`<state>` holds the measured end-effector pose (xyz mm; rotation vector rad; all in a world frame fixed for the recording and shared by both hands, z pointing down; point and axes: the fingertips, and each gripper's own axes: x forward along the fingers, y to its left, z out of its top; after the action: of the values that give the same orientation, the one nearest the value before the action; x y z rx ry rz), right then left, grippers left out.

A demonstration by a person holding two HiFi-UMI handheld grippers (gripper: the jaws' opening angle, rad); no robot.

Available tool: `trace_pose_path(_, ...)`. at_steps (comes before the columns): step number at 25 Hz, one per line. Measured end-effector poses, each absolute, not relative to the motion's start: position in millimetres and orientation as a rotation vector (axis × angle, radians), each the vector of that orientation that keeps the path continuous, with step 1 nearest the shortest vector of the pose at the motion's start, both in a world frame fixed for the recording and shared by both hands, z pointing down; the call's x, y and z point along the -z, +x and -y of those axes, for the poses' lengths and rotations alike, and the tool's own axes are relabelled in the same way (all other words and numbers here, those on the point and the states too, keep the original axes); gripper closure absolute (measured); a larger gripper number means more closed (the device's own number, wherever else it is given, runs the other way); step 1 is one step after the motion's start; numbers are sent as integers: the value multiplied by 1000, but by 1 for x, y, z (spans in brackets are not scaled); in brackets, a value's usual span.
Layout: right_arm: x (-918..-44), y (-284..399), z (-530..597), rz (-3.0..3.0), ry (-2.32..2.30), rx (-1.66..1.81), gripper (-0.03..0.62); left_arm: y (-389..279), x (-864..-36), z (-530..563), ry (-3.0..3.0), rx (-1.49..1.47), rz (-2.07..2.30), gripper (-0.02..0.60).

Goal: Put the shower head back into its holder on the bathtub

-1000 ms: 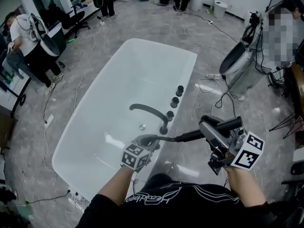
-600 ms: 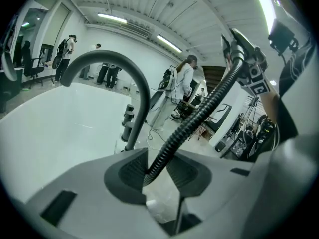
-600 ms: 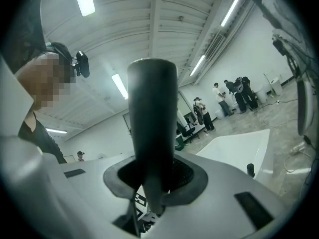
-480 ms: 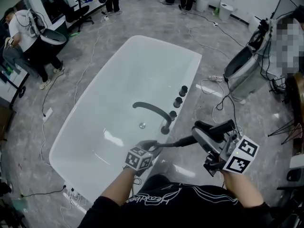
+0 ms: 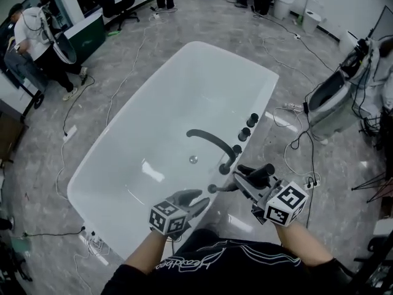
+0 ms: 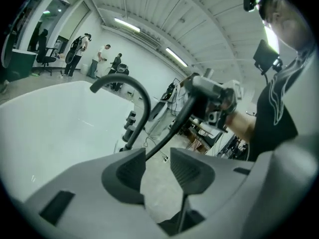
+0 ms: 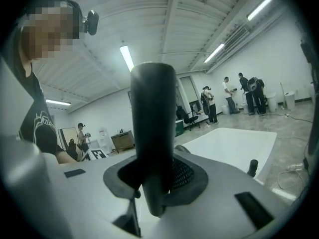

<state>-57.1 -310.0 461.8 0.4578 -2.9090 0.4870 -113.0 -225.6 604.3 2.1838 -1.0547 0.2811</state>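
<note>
A white bathtub point(image 5: 123, 158) fills the middle of the head view, with a black curved spout point(image 5: 212, 141) and black knobs point(image 5: 249, 126) on its right rim. My right gripper point(image 5: 250, 182) is shut on the black shower head point(image 5: 256, 173), held low over that rim near the spout's base. In the right gripper view the shower head's handle point(image 7: 152, 133) stands upright between the pads. Its black hose point(image 5: 225, 187) runs to a small round black fitting point(image 5: 212, 189) on the rim. My left gripper point(image 5: 195, 200) has just been opening; it is open and empty, with the hose point(image 6: 172, 126) just beyond its fingertips.
Cables point(image 5: 288, 125) trail over the grey floor around the tub. Bulky equipment point(image 5: 334, 100) stands to the right. A power strip point(image 5: 92, 244) lies by the tub's near-left corner. People point(image 5: 37, 42) stand at the far left and back of the room.
The left gripper has let go of the hose, opened and drawn back towards me. The right gripper has come down and left with the shower head, closer to the rim by the spout.
</note>
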Motion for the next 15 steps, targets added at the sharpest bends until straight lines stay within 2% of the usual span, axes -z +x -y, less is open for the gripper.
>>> trace_pose_path(2, -482, -68, 311, 2886, 425, -483, 497, -111, -580, 222, 2213, -206, 1059, 434)
trace_pose_path(6, -529, -93, 305, 2810, 351, -354, 499, -115, -543, 205, 2246, -59, 1072, 545)
trace_pose_path(8, -553, -105, 303, 2774, 325, -319, 497, -119, -532, 195, 2257, -42, 1081, 575)
trace_pose_path(15, -623, -128, 311, 2689, 339, -343, 497, -118, -505, 171, 2315, -39, 1101, 577)
